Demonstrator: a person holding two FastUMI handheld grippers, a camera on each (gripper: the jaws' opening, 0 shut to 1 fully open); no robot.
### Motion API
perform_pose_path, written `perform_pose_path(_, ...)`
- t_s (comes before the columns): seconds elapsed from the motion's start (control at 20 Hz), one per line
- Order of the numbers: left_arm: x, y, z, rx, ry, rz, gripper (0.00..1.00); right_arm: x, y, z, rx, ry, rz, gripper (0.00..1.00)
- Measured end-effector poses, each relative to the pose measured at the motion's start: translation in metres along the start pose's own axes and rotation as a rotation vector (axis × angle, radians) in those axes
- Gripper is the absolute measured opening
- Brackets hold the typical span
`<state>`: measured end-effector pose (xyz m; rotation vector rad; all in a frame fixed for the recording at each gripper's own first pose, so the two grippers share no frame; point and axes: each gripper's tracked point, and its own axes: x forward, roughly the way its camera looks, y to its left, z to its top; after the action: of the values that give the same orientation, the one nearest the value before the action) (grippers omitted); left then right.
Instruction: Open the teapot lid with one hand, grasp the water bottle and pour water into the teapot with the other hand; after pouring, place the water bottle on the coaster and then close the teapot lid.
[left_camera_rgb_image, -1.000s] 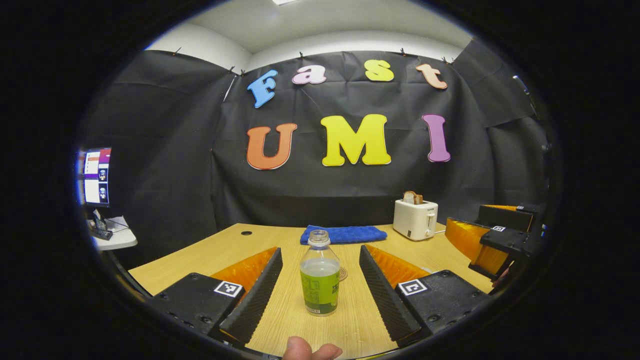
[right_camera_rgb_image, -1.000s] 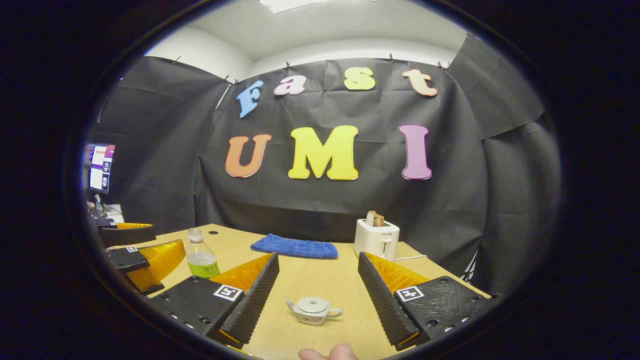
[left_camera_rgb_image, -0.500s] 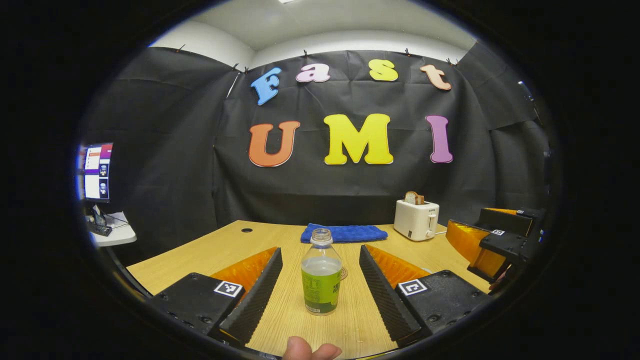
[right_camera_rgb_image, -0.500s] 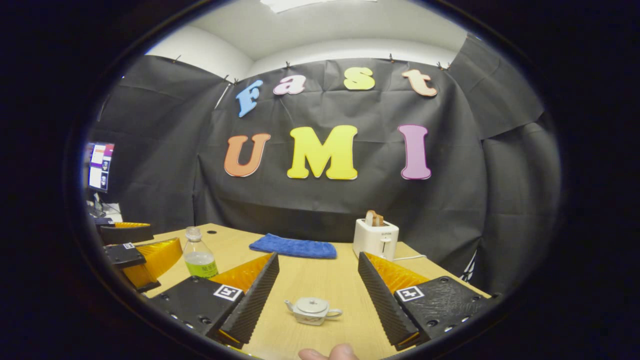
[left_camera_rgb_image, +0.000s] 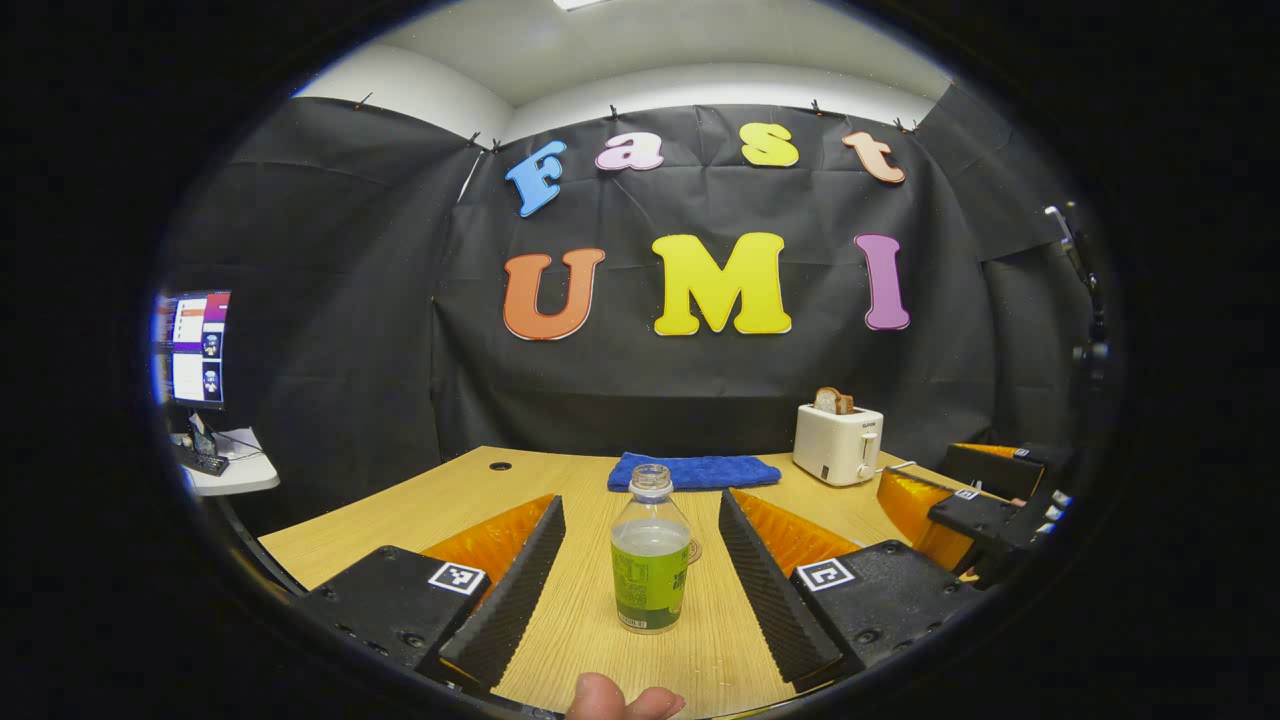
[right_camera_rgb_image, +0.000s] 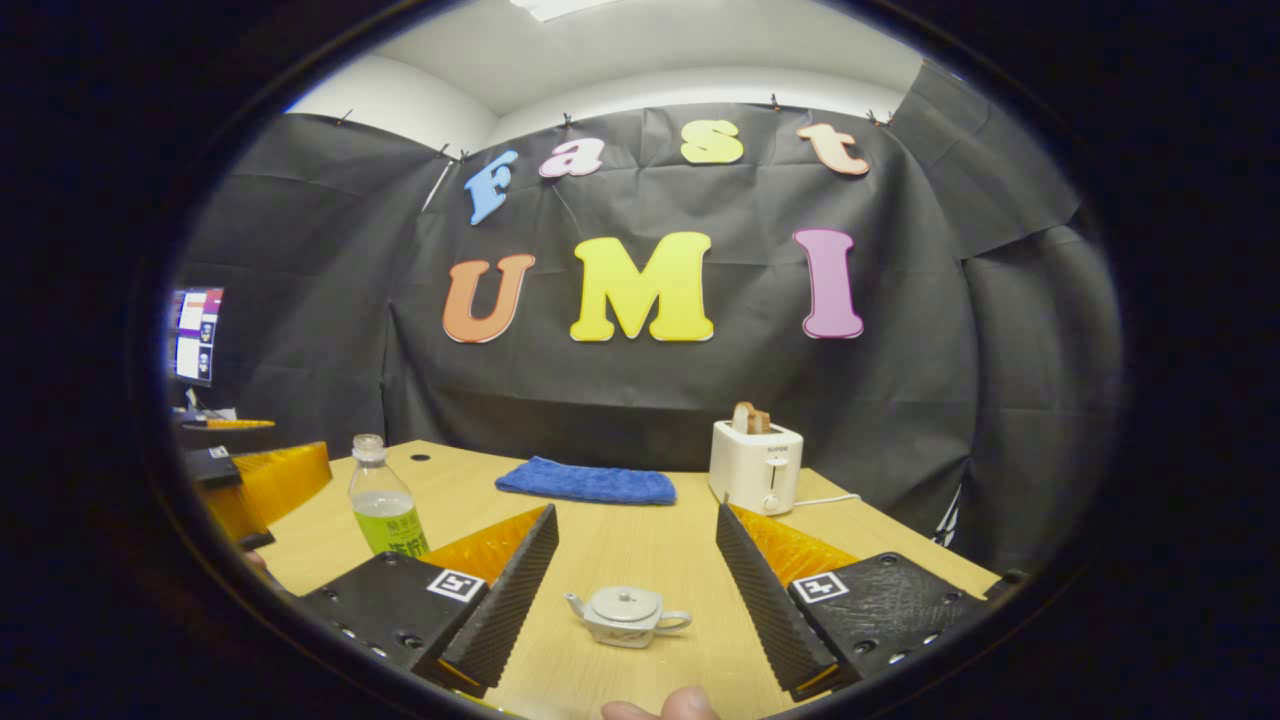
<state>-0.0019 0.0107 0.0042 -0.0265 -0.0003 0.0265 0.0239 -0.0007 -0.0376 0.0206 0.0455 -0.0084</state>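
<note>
One water bottle (left_camera_rgb_image: 650, 560), one teapot (right_camera_rgb_image: 624, 615), one coaster (left_camera_rgb_image: 690, 550), one toaster (left_camera_rgb_image: 838, 443) and one blue towel (left_camera_rgb_image: 694, 470) sit on the wooden table (left_camera_rgb_image: 430, 505), and there are two grippers. Taking the toaster as the marker: the towel lies just left of it along the far edge, and the bottle stands well nearer than it, upright and uncapped, about half full. The coaster peeks out just behind the bottle.

The left gripper (left_camera_rgb_image: 640, 560) has its fingers spread wide, the bottle standing between them and touching neither. The right gripper (right_camera_rgb_image: 635, 575) is likewise spread, with the teapot (lid on, spout pointing left) lying free between its fingers, in front of the toaster.

Bare tabletop surrounds both bottle and teapot. Far left of the toaster, off the table, a monitor (left_camera_rgb_image: 193, 348) glows above a small side shelf.
</note>
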Motion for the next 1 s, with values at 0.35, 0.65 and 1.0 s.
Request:
perform_pose_path(0.35, 0.0, 0.003, 0.0, 0.006, 0.002, 0.001, 0.97, 0.029, -0.004, -0.045, -0.004, 0.076, -0.024, 0.95)
perform_pose_path(0.65, 0.001, 0.004, 0.0, 0.009, 0.005, -0.003, 0.97, 0.055, -0.004, -0.072, -0.008, 0.128, -0.035, 0.95)
perform_pose_path(1.0, 0.0, 0.006, -0.001, 0.01, 0.008, 0.0, 0.96, 0.073, 0.007, -0.091, -0.01, 0.181, -0.009, 0.75)
